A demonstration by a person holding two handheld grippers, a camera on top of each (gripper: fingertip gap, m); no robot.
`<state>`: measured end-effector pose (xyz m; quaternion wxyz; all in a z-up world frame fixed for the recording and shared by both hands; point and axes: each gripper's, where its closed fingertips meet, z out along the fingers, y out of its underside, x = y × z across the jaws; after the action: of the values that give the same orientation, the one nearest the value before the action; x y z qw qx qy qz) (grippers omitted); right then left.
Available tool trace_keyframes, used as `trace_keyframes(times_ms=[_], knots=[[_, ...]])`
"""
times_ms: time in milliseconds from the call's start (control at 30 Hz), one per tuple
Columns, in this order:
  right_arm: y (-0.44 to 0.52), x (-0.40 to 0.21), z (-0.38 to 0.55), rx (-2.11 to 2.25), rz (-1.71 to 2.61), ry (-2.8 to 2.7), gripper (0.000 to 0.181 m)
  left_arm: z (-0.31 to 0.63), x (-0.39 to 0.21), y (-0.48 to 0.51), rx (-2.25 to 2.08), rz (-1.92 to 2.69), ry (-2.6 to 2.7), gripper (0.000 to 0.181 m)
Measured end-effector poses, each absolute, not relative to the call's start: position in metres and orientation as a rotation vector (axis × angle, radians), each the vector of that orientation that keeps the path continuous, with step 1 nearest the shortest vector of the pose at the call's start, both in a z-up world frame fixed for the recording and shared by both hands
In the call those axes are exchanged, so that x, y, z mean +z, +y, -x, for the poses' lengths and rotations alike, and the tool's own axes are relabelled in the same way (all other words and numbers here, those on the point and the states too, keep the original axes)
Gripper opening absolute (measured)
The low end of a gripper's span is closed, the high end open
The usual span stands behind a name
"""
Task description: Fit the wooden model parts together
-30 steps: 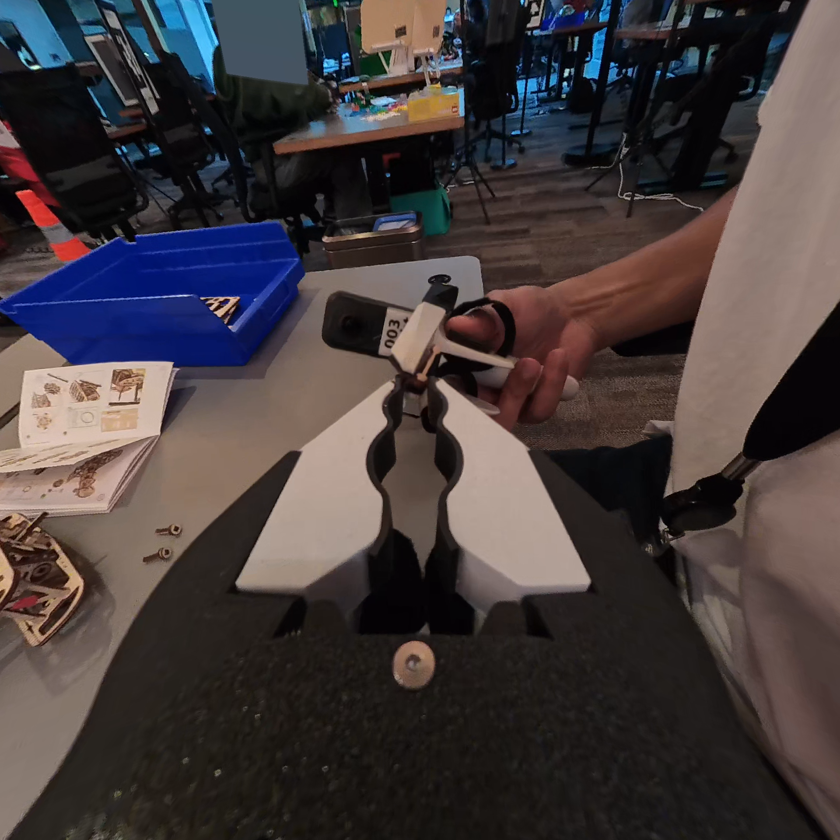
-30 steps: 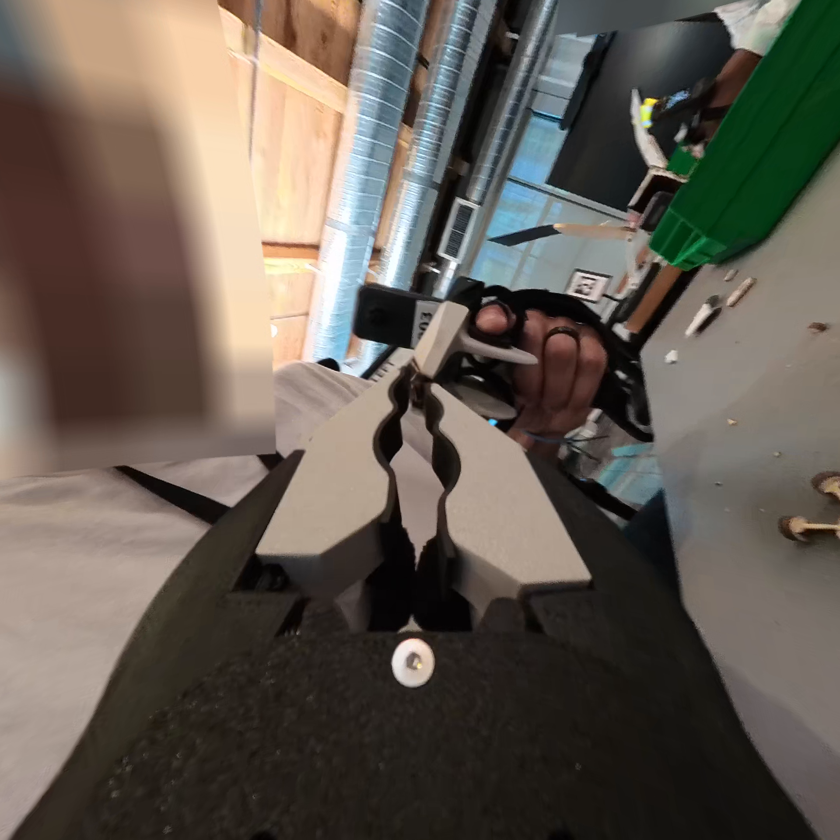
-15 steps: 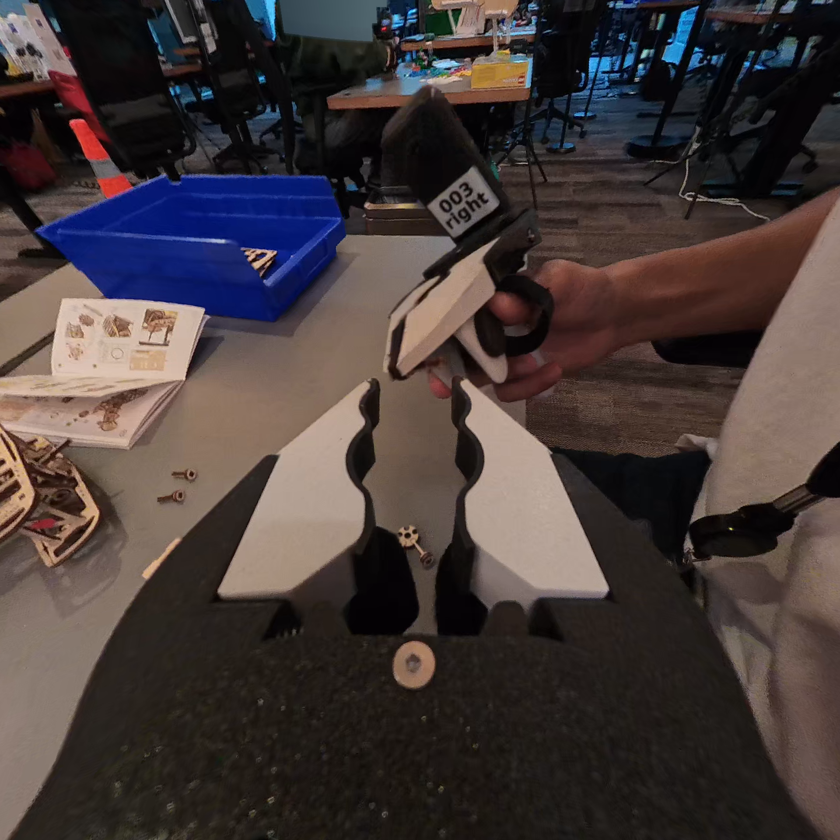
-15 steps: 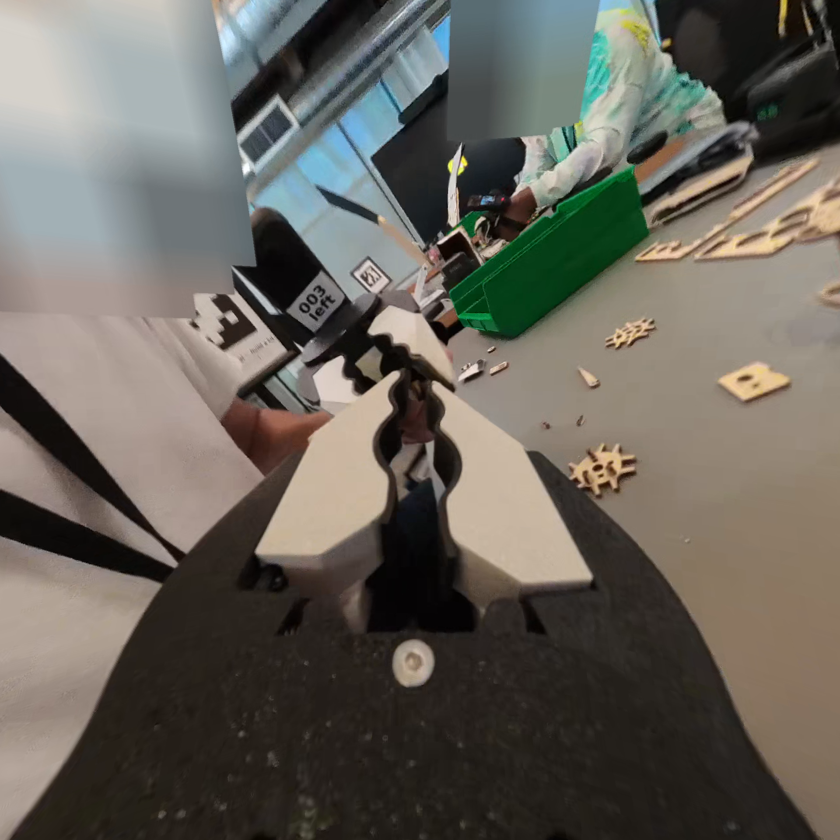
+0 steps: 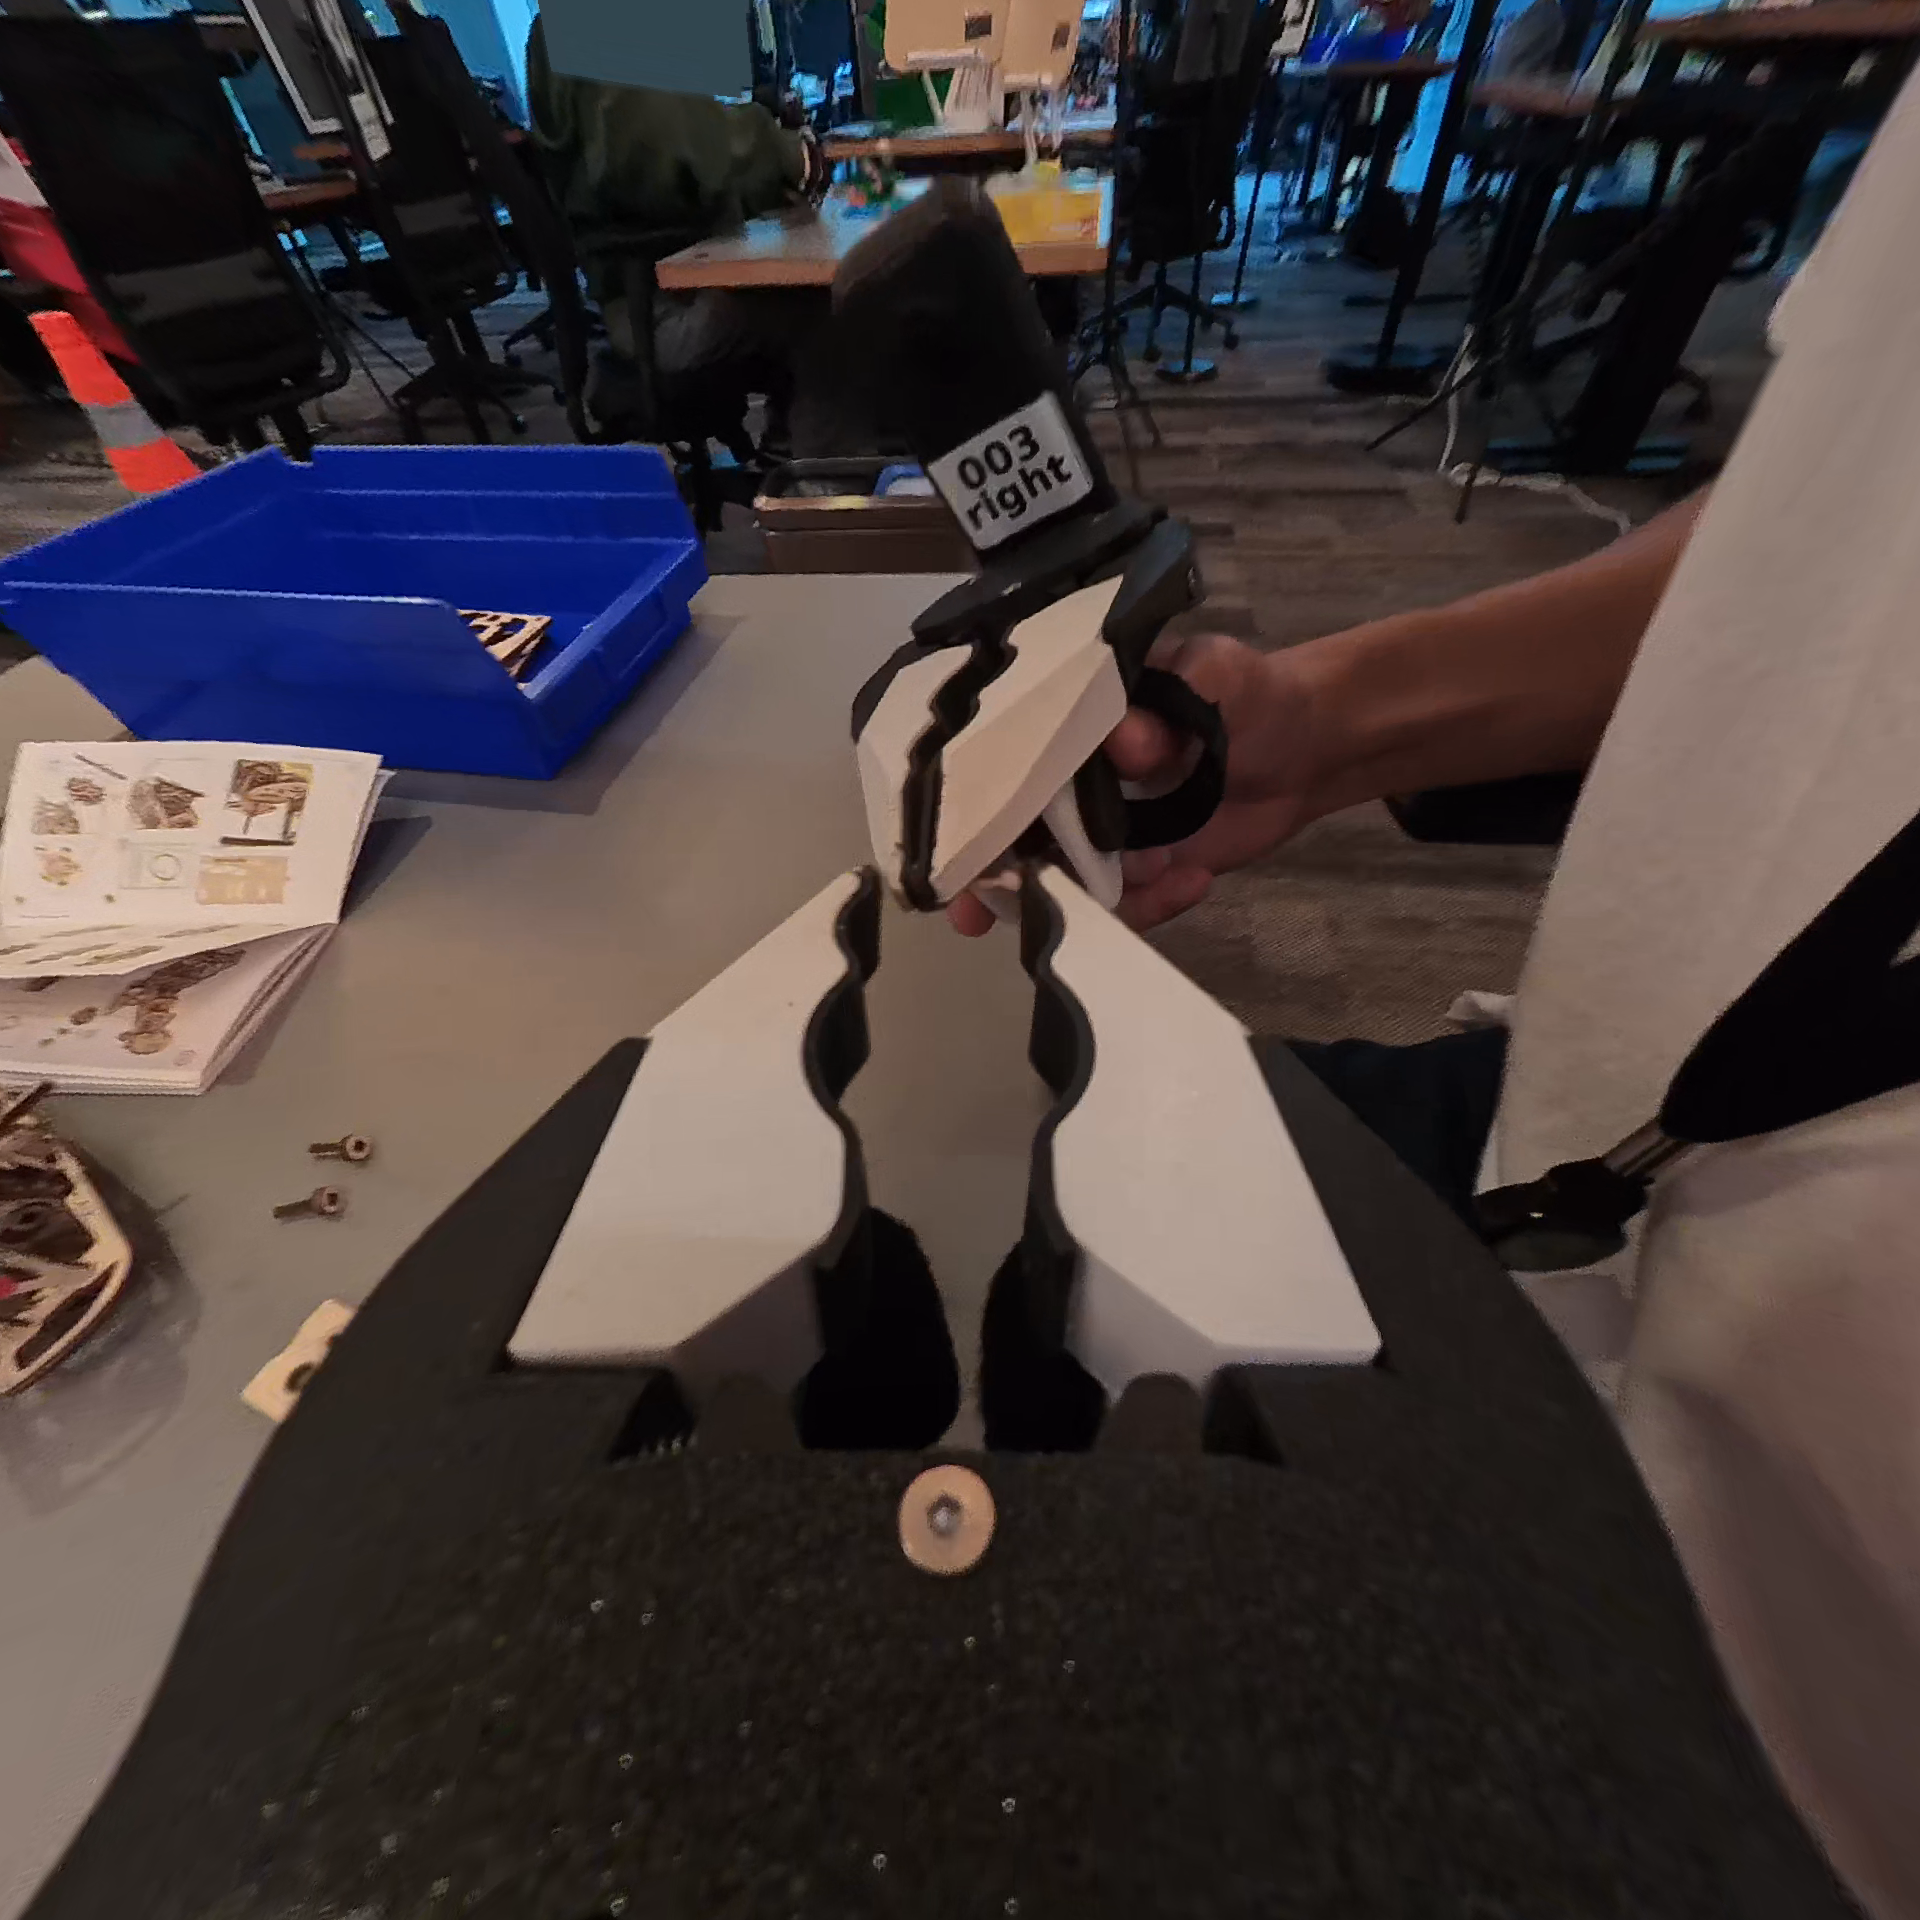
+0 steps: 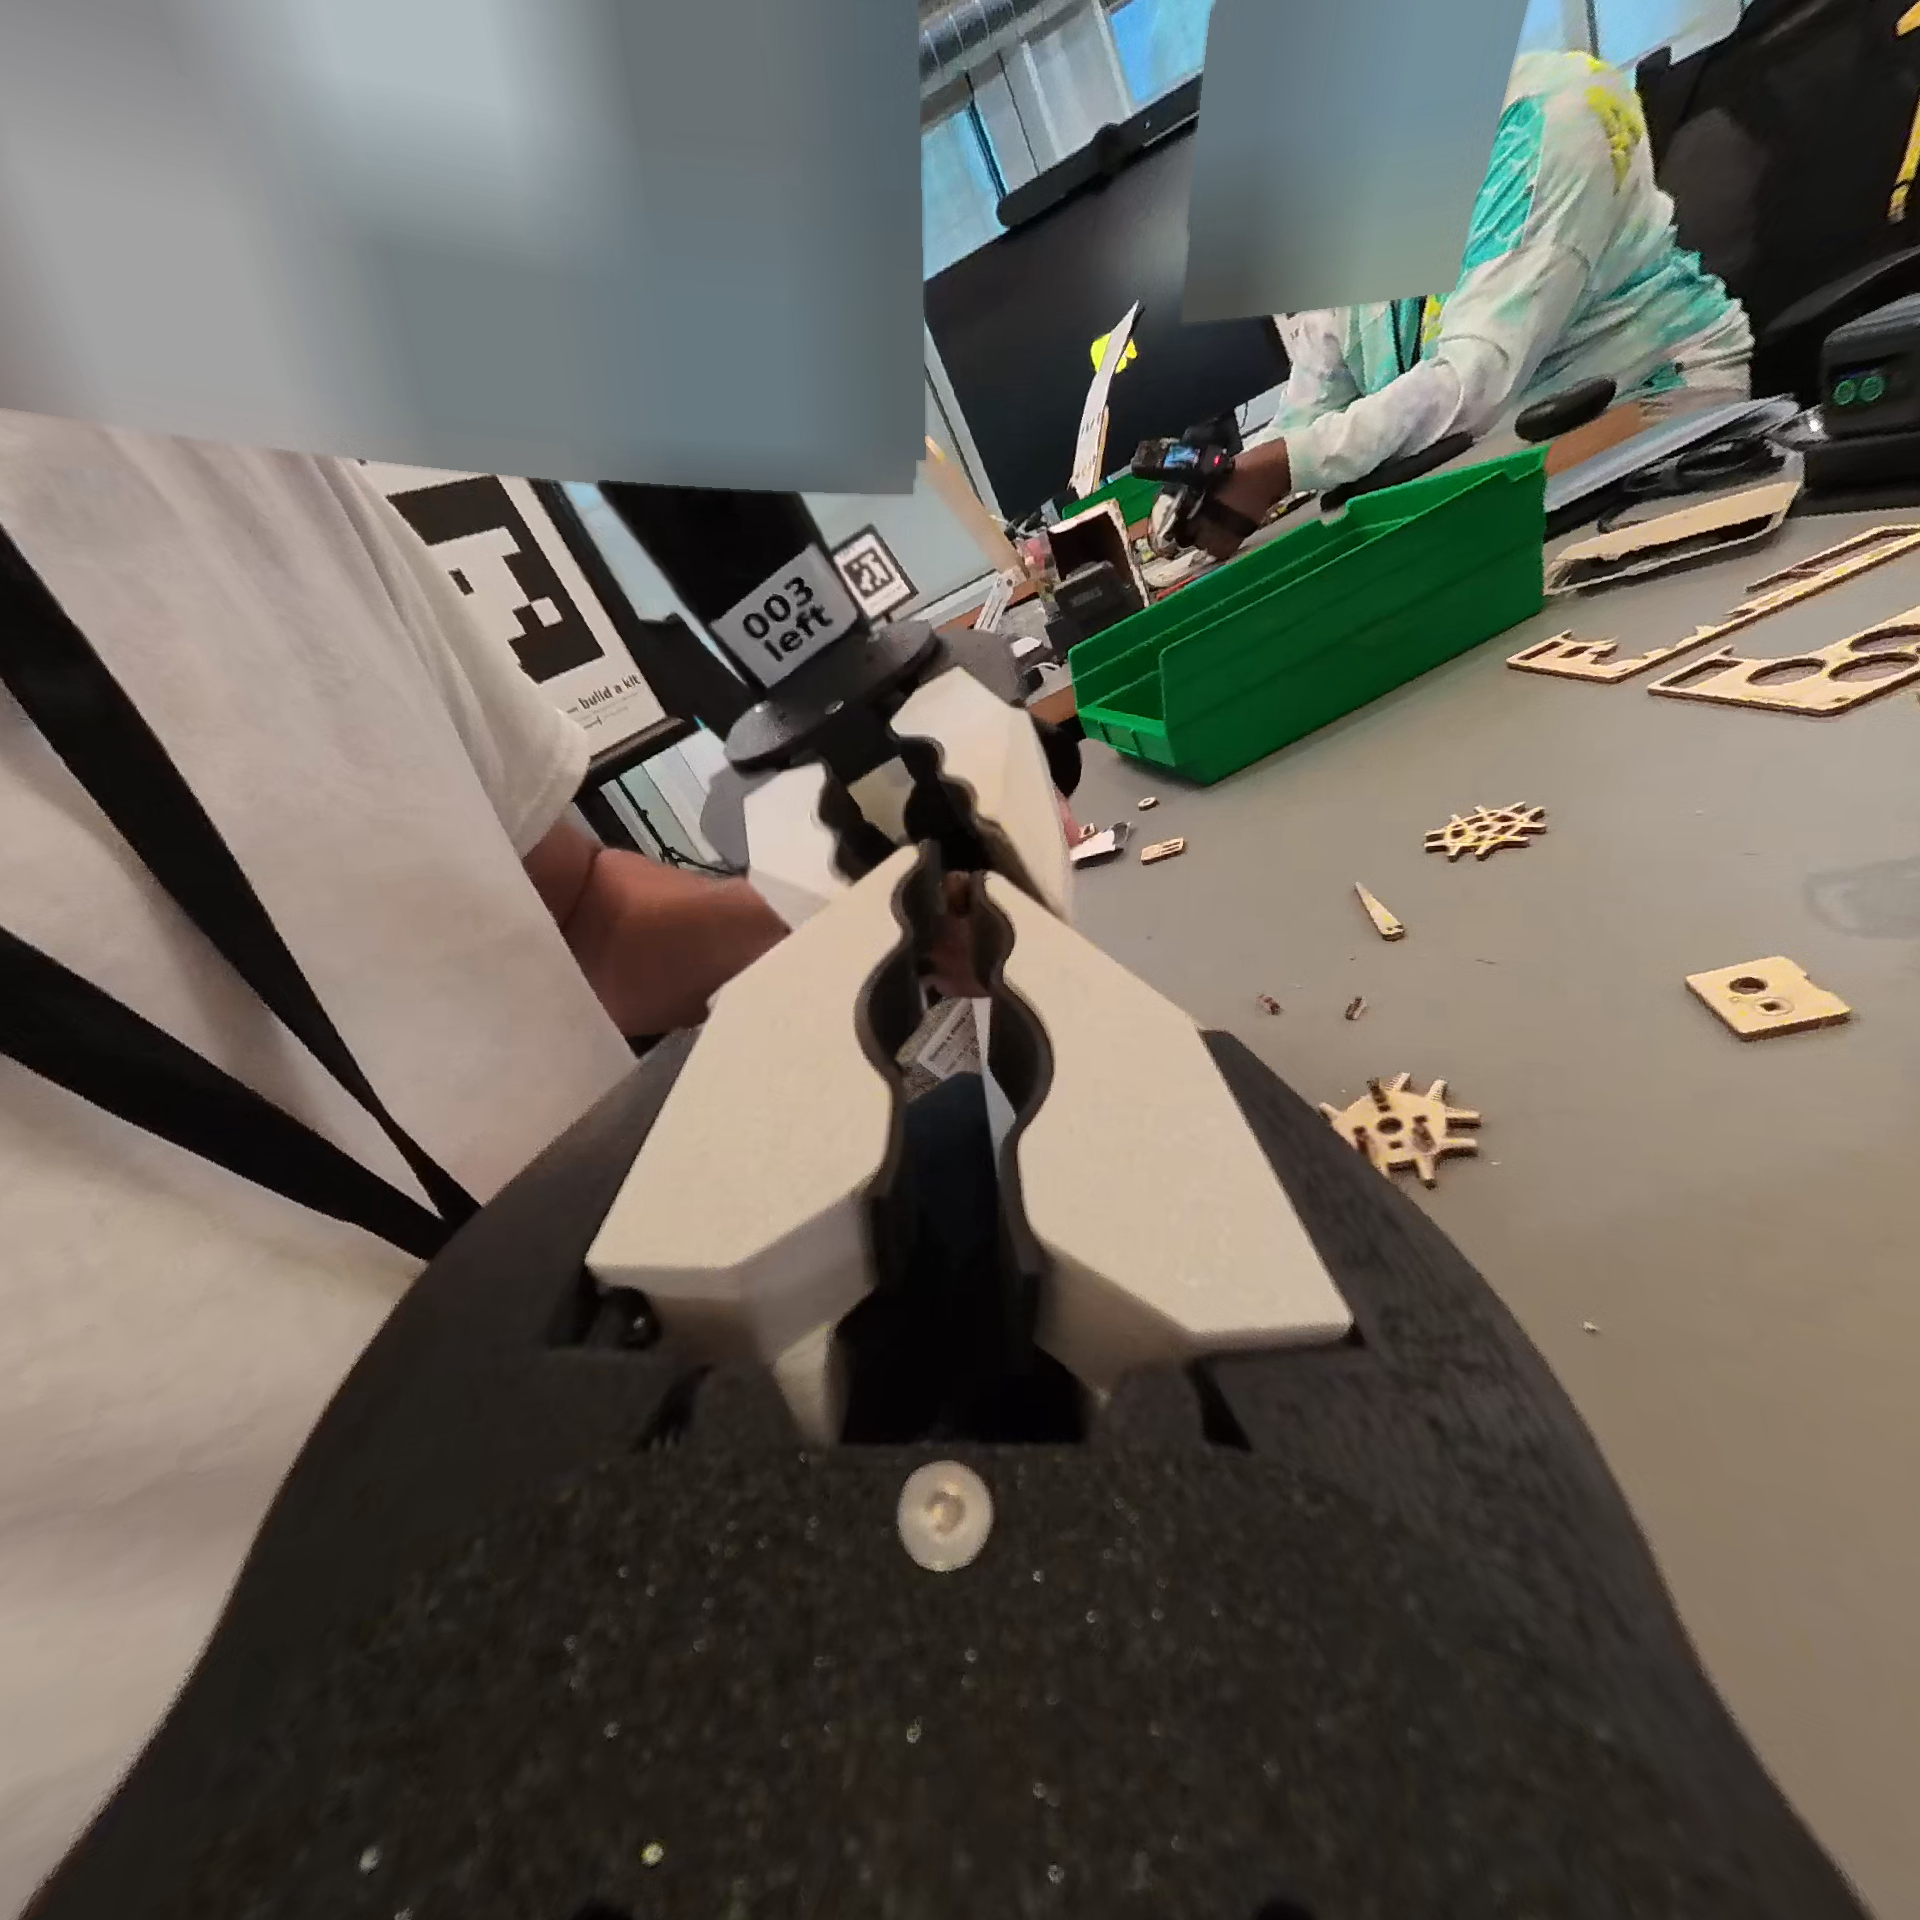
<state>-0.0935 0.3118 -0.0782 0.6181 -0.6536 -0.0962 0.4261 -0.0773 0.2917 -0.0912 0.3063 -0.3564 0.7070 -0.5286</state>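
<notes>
My left gripper [image 5: 951, 894] is open and empty above the grey table [image 5: 582, 935]. My right gripper [image 5: 914, 883] points down with its tips between the left fingertips. In the right wrist view my right gripper [image 6: 956, 888] is almost closed on a small brown wooden part [image 6: 956, 885], pinched at the tips. The left gripper [image 6: 894, 821] stands just beyond it, jaws apart. Loose wooden gear pieces [image 6: 1403, 1132] and a square plate [image 6: 1766, 997] lie on the table to the right. A partly built wooden model [image 5: 42, 1268] is at the left edge.
A blue bin [image 5: 364, 623] with a wooden piece stands at the back left, an open instruction booklet [image 5: 177, 862] in front of it. Two small pins [image 5: 332, 1174] lie near it. A green bin [image 6: 1320, 644] and cut wooden sheets [image 6: 1766, 665] are at the far right. A person's body is close by. My two grippers' fingertips are within a few centimetres of each other. From either gripper's tips it is about 25 cm to the square plate [image 6: 1766, 997]. About 25 cm separates my left fingertips from the partly built wooden model [image 5: 42, 1268].
My left gripper has opened from shut. The right gripper has swung from facing the left one to pointing down, its tips still at the left fingertips.
</notes>
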Motion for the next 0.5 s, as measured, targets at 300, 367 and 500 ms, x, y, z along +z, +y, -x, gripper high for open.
trace_keyframes(times_ms=[300, 367, 500], knots=[[0.316, -0.08, 0.089, 1.074, 1.501, -0.129, 0.01, 0.073, -0.096, 0.301, -1.207, 0.854, 1.842, 0.021], [0.315, -0.079, 0.09, 1.079, 1.499, -0.134, 0.017, 0.072, -0.097, 0.304, -1.183, 0.853, 1.84, 0.021], [0.315, -0.077, 0.078, 1.009, 1.489, -0.111, 0.023, 0.073, -0.097, 0.308, -1.174, 0.849, 1.835, 0.006]])
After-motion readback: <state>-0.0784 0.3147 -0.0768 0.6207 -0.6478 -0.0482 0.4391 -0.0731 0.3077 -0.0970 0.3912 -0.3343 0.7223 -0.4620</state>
